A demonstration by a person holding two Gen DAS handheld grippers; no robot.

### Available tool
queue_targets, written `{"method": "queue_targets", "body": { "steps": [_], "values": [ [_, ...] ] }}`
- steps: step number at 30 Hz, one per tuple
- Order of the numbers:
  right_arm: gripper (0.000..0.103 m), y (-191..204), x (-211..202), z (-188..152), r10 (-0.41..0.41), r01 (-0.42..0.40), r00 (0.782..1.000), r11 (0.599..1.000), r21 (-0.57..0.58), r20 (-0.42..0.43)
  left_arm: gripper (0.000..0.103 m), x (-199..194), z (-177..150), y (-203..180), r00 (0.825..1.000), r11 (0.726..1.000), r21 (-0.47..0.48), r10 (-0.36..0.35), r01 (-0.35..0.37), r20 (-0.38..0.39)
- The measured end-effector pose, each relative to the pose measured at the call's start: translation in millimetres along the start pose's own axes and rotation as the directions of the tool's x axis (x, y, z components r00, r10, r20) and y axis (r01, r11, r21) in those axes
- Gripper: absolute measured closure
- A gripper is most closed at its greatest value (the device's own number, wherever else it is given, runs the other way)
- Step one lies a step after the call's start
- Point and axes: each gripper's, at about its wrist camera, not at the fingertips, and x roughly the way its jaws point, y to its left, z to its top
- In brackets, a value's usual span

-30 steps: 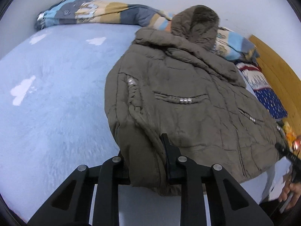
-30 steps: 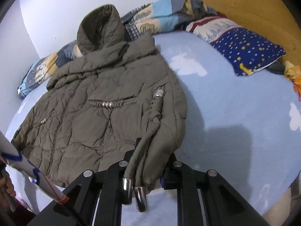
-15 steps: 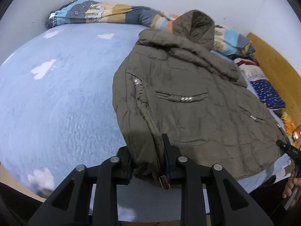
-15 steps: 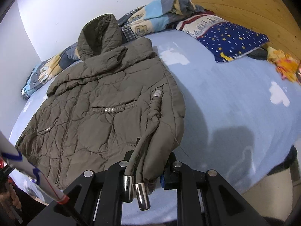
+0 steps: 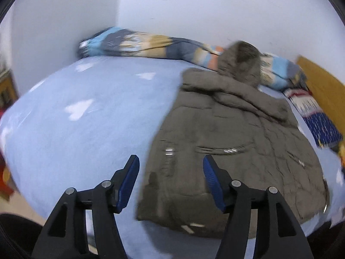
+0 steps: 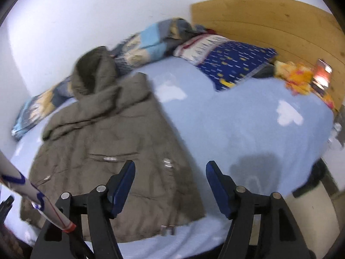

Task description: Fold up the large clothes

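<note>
An olive-brown padded jacket [image 5: 235, 142] lies flat on the light-blue bed [image 5: 90, 129], its hood [image 5: 240, 62] at the far end, resting against a striped quilt [image 5: 151, 45] bunched along the white wall. Both sleeves are folded in, so the body makes a rough rectangle, with its hem at the near edge of the bed.

The left hand-held gripper [image 5: 170, 166] hovers above the near left corner of the jacket, jaws spread wide with nothing between the blue pads [image 5: 130, 179].

In the right wrist view the jacket [image 6: 112, 151] fills the left half of the bed [image 6: 248, 133]. The right hand-held gripper [image 6: 170, 170] stands wide apart too, above the jacket's near right corner. A dark-blue patterned pillow [image 6: 232, 60] lies far right, against the wooden headboard [image 6: 269, 21]. Both views are blurred.
</note>
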Motion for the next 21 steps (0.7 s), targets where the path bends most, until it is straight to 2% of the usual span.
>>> {"method": "queue_targets", "body": {
  "steps": [2,5,10,12,13,15,17,21],
  "values": [
    [0.030,18,5,2,0.049,-0.050,0.999,0.998,-0.036,-0.021,0.040,9,-3,-17,1.000,0.997,0.068,-0.019,0.021,-0.022],
    [0.030,48,32,-2,0.110,-0.118,0.987,0.991,-0.062,-0.116,0.040,29,-10,-34,0.997,0.992,0.126,0.002,0.007,-0.072],
    [0.030,67,69,-29,0.036,-0.061,0.979,0.991,-0.120,-0.200,0.040,57,-30,-22,0.979,0.992,0.115,0.069,-0.048,-0.192],
    [0.030,65,86,-44,-0.004,-0.034,0.963,0.990,-0.137,-0.269,0.040,64,-33,-17,0.970,0.993,0.107,0.076,-0.052,-0.233],
    [0.030,62,94,-50,-0.008,-0.035,0.954,0.990,-0.137,-0.300,0.040,64,-34,-18,0.969,0.992,0.110,0.081,-0.057,-0.234],
    [0.030,58,98,-53,-0.007,-0.038,0.950,0.990,-0.135,-0.312,0.039,56,-34,-23,0.975,0.991,0.120,0.084,-0.060,-0.207],
    [0.030,58,93,-49,0.006,-0.049,0.956,0.989,-0.137,-0.293,0.039,47,-31,-28,0.979,0.991,0.122,0.068,-0.046,-0.190],
    [0.030,51,74,-42,0.087,-0.106,0.967,0.992,-0.070,-0.241,0.039,21,-18,-49,0.991,0.990,0.142,0.032,-0.014,-0.128]
  ]
}}
